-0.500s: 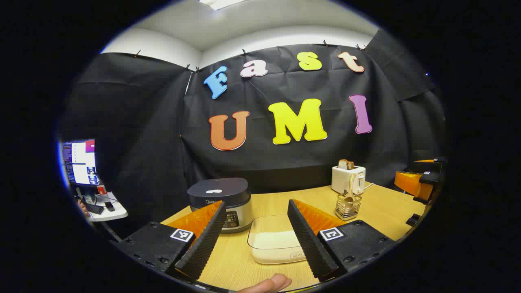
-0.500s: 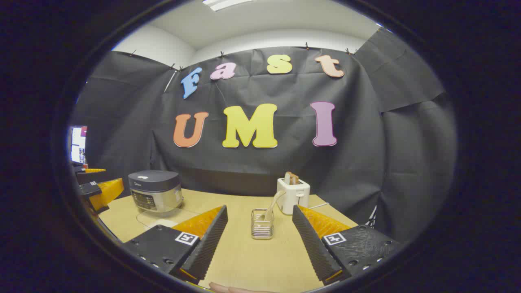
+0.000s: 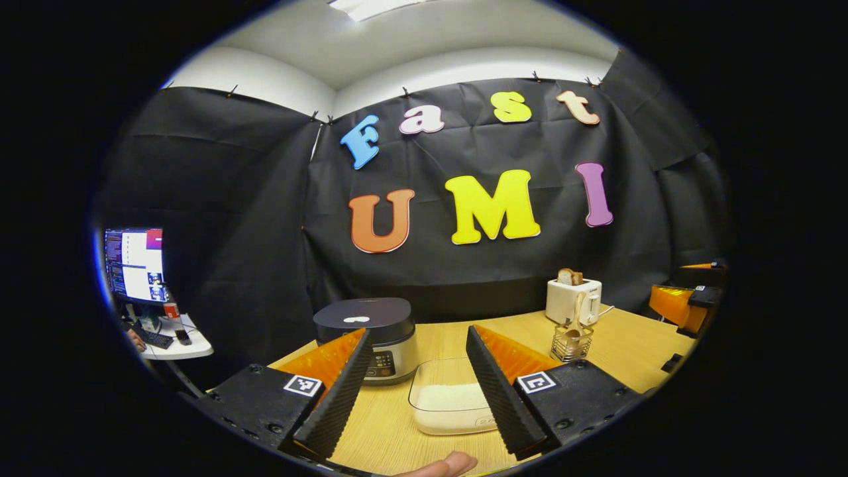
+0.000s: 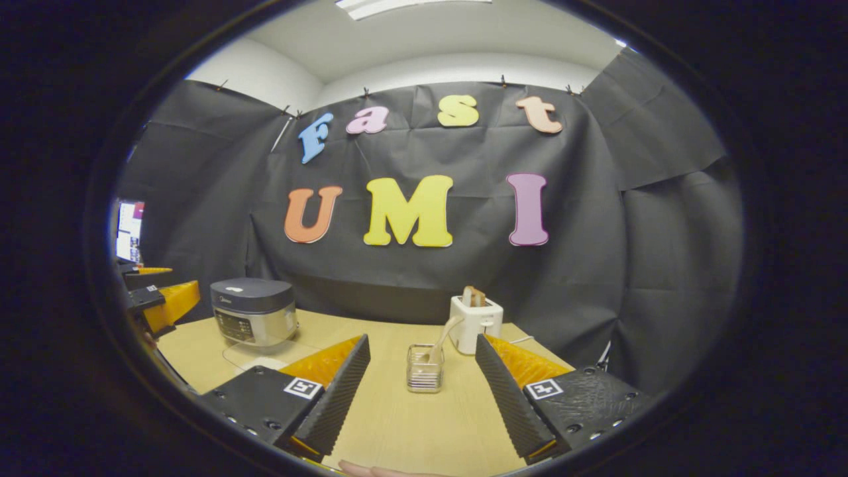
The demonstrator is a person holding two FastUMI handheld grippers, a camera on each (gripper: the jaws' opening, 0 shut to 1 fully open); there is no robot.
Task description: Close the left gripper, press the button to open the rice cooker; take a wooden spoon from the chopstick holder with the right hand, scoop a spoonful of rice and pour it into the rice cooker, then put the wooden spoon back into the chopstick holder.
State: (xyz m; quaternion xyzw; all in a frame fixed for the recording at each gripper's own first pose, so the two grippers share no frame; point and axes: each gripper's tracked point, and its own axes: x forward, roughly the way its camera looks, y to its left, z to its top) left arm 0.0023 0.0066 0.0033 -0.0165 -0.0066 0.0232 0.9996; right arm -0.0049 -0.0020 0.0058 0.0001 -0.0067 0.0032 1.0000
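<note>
Both claws are wide open and hold nothing. The left claw (image 3: pixel 414 391) points at the shut cooker (image 3: pixel 368 338) on the worktop (image 3: pixel 623 344). The right claw (image 4: pixel 421 397) faces the spoon (image 4: pixel 438 341) in its holder (image 4: pixel 424 375).

We see both views evenly lit from a ceiling lamp (image 3: pixel 361 6) at the top edge, bright on the pale ceiling. The wooden table (image 4: pixel 397 424) shows soft shadows and little glare; a faint sheen sits on the rice cooker (image 3: pixel 368 318) lid. Fisheye bending curves the walls toward the rims, where detail darkens. The monitor (image 3: pixel 134 264) glows slightly overexposed. Focus is crisp centrally.
</note>
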